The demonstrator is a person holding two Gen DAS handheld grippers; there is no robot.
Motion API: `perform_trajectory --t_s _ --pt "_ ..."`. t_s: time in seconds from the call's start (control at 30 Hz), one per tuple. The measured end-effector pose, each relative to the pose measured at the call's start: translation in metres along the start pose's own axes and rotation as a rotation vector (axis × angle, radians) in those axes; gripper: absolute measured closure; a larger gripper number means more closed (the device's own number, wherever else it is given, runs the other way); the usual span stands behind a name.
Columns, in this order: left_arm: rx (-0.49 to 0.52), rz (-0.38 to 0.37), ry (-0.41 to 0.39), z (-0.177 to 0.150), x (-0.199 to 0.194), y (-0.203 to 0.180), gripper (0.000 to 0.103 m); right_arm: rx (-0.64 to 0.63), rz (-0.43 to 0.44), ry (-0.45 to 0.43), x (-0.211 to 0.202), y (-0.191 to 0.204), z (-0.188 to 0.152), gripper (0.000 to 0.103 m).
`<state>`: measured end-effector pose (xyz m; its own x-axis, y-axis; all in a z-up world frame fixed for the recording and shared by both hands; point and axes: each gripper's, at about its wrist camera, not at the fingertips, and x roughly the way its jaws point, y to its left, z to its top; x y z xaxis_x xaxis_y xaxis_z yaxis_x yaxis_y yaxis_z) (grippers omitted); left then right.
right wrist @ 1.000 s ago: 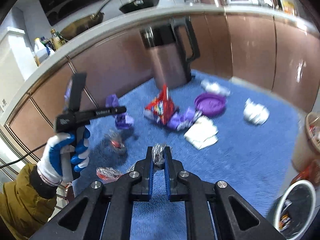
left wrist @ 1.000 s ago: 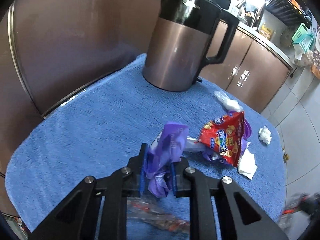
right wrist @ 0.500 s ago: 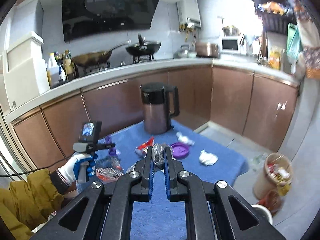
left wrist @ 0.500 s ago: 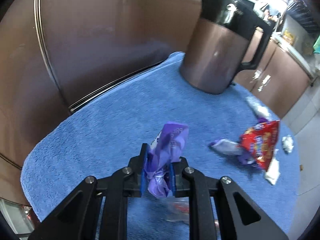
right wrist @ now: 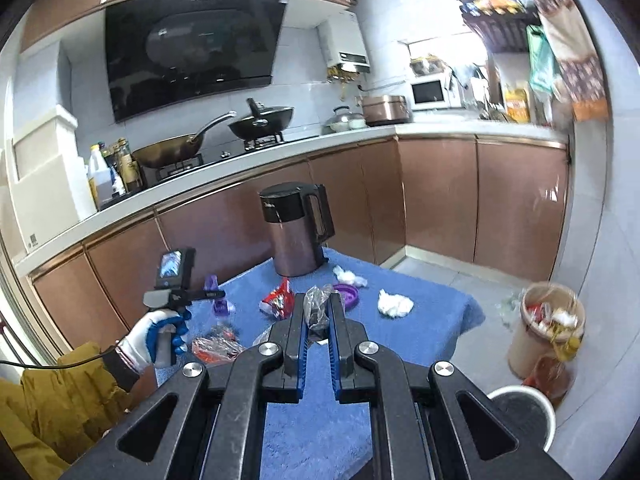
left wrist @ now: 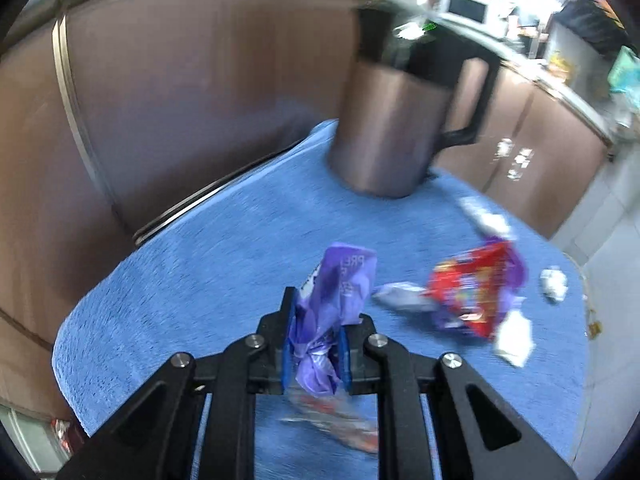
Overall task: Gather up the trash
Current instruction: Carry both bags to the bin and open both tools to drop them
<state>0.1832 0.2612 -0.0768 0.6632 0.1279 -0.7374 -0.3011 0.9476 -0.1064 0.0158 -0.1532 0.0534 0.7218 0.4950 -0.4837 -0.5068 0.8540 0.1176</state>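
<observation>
Left gripper [left wrist: 316,344] pinching a purple wrapper [left wrist: 332,300], fingers [left wrist: 287,336] nearly closed on it, lifting it clear of the blue towel [left wrist: 200,272]. Lying to its right on the towel: red packet [left wrist: 472,288], white tissue [left wrist: 514,338], small wad [left wrist: 554,284]. Kettle [left wrist: 396,120] standing at the far edge. Right gripper [right wrist: 318,316] clamping a clear crumpled wrapper [right wrist: 316,306], fingers [right wrist: 298,320] almost shut on it, hovering above the towel. Bin [right wrist: 546,328] with trash sitting on the floor at far right.
</observation>
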Motion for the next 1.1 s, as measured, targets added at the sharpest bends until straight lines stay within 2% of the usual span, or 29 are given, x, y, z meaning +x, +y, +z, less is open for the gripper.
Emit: perform_trajectory --t_s 0.17,0.33,0.57,0.63,0.73,0.9,1.0,1.1 --pt "0.100 -0.094 -0.070 0.002 -0.034 -0.060 0.087 0.099 -0.054 -0.005 0.001 -0.039 -0.023 0.094" --pt "0.217 -0.256 -0.093 -0.010 -0.053 -0.140 0.087 0.158 -0.206 -0.028 -0.015 -0.081 -0.042 0.094" --pt "0.425 -0.480 -0.011 -0.056 -0.047 -0.286 0.087 0.217 -0.519 0.034 -0.022 -0.151 -0.077 0.094" --pt "0.489 -0.518 0.025 -0.073 -0.040 -0.330 0.087 0.253 -0.575 0.058 -0.018 -0.174 -0.090 0.094" --pt "0.568 -0.562 0.072 -0.094 -0.027 -0.391 0.087 0.302 -0.650 0.092 -0.010 -0.208 -0.108 0.094" --pt "0.655 -0.607 0.135 -0.126 -0.008 -0.468 0.086 0.363 -0.730 0.159 0.008 -0.257 -0.134 0.093" --pt "0.671 -0.622 0.188 -0.140 0.010 -0.504 0.084 0.392 -0.750 0.184 0.019 -0.281 -0.147 0.093" --pt "0.672 -0.621 0.219 -0.147 0.025 -0.521 0.082 0.421 -0.750 0.198 0.027 -0.301 -0.160 0.091"
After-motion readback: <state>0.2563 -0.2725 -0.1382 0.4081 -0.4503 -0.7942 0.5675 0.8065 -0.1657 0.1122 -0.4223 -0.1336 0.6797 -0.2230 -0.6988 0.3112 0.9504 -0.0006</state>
